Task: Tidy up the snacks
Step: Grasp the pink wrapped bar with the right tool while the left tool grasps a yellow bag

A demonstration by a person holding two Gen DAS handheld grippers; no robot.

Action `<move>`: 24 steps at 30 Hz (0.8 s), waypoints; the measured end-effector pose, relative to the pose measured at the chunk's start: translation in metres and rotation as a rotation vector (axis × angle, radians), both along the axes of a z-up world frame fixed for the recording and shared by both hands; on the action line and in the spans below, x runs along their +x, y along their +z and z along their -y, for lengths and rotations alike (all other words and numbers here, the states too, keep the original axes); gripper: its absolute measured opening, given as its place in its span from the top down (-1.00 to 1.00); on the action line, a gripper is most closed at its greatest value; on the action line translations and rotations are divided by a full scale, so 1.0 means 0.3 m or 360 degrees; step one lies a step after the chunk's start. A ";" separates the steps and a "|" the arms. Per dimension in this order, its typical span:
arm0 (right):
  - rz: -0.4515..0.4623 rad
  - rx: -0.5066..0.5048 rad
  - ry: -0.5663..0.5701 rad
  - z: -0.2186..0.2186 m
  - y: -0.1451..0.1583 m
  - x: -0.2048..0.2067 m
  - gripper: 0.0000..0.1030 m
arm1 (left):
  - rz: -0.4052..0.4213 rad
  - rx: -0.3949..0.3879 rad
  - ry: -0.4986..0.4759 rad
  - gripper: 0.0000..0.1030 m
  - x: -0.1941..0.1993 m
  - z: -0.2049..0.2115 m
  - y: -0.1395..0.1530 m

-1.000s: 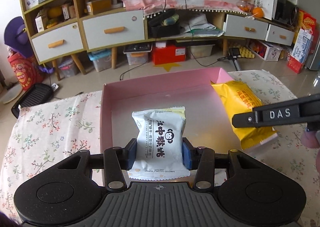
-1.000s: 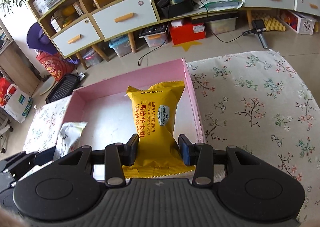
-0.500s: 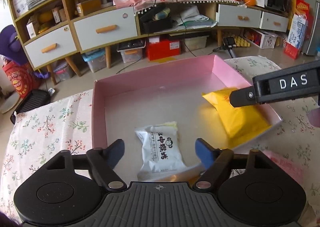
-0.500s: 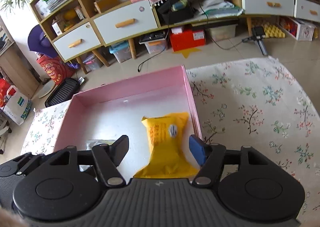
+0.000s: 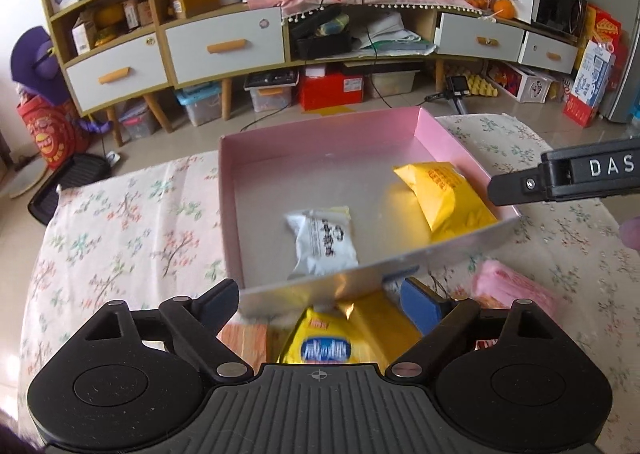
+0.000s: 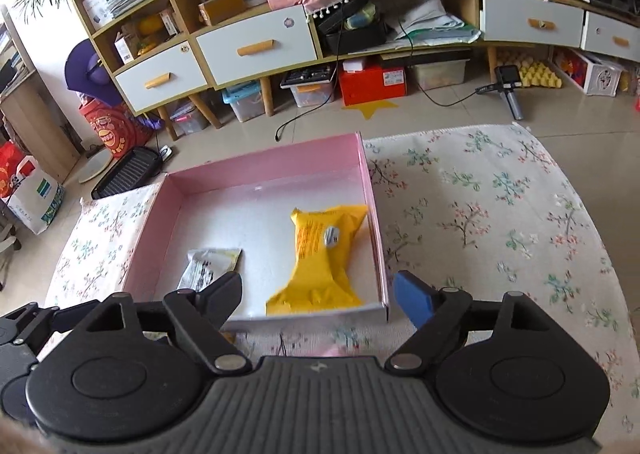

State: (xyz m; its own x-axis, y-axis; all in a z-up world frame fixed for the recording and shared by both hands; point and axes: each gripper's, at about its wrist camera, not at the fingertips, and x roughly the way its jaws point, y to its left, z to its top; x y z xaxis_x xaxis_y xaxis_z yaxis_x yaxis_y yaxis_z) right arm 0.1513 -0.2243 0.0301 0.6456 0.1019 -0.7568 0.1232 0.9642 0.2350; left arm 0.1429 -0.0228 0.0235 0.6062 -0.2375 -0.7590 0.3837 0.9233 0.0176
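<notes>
done: white snack packet (image 5: 324, 244) and yellow wafer packet (image 6: 322, 254) lie inside pink box (image 5: 230, 214) | left: yellow snack bag (image 5: 340, 342), pink packet (image 5: 516, 290) outside box's near wall | left gripper (image 5: 320, 294), right gripper (image 6: 318, 294): jaws opening, nothing grasped

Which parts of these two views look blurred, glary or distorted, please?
Left wrist view: the yellow packet nearest the lens and the white packet's print are blurred; the shelf unit bows from fisheye. Right wrist view: mostly sharp, with a glare spot on the box floor.
</notes>
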 end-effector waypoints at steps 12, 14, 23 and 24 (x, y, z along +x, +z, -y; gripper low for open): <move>-0.0005 -0.0048 0.0064 0.029 0.012 -0.121 -0.73 | -0.0015 -0.0049 0.0017 -0.87 -0.145 -0.115 0.018; -0.0003 -0.0069 0.0075 0.034 0.008 -0.141 -0.75 | -0.0026 -0.0035 0.0008 -0.88 -0.159 -0.125 0.005; -0.0078 -0.0109 0.0135 0.052 -0.041 -0.175 -0.77 | -0.0042 0.0003 -0.0041 -0.88 -0.172 -0.187 -0.024; -0.0092 -0.0102 0.0144 0.051 -0.049 -0.178 -0.77 | -0.0057 -0.0004 -0.0031 -0.87 -0.167 -0.195 -0.028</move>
State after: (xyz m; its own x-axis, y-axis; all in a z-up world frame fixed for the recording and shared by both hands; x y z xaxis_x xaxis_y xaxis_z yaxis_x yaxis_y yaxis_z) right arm 0.0980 -0.2396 0.0154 0.5910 0.1079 -0.7994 0.0466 0.9848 0.1674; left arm 0.0928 0.0358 0.0151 0.5740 -0.2512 -0.7794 0.4022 0.9155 0.0011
